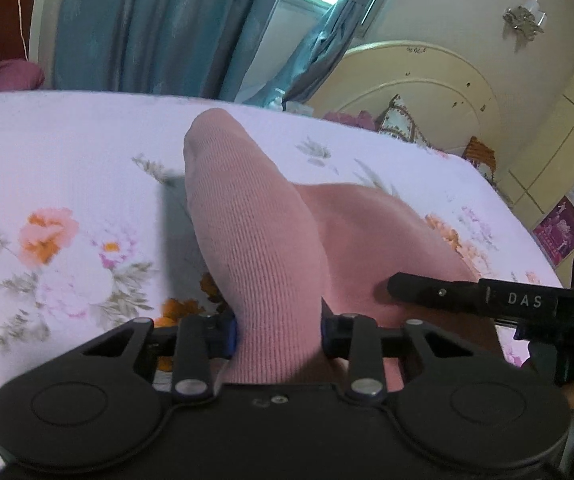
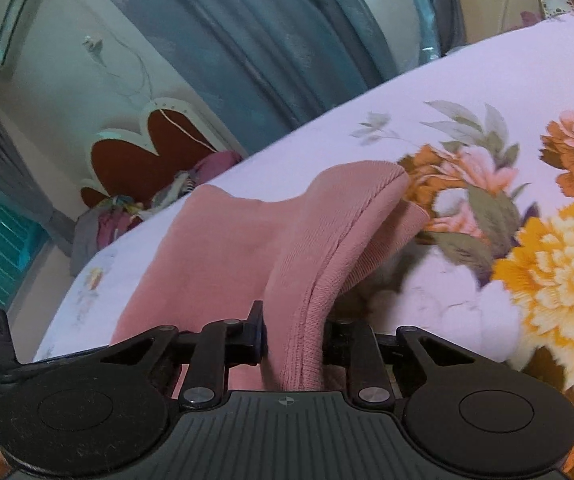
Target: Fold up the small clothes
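Left gripper (image 1: 279, 334): fingers clamped on a fold of the pink knit garment (image 1: 247, 220), which rises from the grip as a rounded ridge over the floral bedsheet (image 1: 67, 152). The rest of the garment lies flat on the bed to the right of the ridge. Right gripper (image 2: 295, 346): pinching the same pink knit garment (image 2: 315, 240) at its ribbed edge, fabric lifted off the floral bedsheet (image 2: 487, 92). Teal curtains (image 1: 159, 24) behind the bed.
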